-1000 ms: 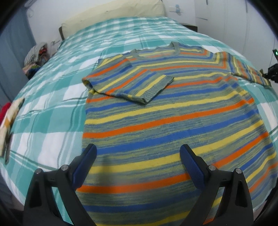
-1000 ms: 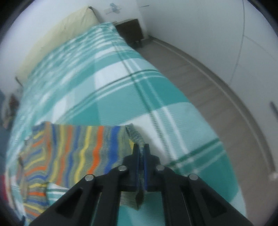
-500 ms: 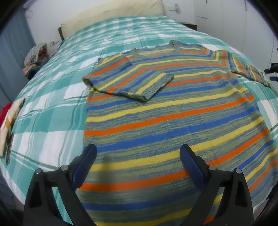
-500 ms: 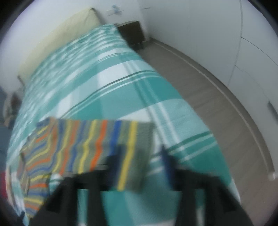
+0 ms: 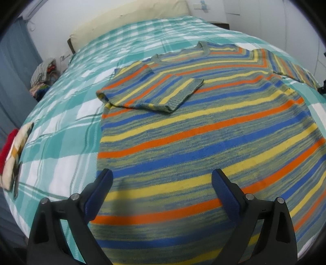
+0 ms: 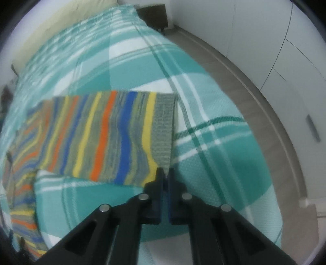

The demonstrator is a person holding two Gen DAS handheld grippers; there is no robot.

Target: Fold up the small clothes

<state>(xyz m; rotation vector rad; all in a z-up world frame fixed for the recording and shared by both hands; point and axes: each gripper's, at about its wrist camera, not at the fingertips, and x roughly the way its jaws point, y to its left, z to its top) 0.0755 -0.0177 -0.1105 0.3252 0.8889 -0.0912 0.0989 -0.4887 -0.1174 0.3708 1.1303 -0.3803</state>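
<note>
While held wide apart over the hem, left gripper (image 5: 162, 184) empty, gripping nothing. Right gripper (image 6: 165, 176) pinched tight on the grey cuff corner of the outstretched sleeve (image 6: 114, 136) (slightly blurred). Beyond, striped sweater (image 5: 203, 142) flat on the teal plaid bedspread (image 5: 67, 130), other sleeve (image 5: 150, 91) folded across the chest. Farther back, cream headboard (image 5: 130, 18).

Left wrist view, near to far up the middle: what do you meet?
Left gripper → sweater body → folded sleeve → collar → bedspread → pillow → wall.
</note>
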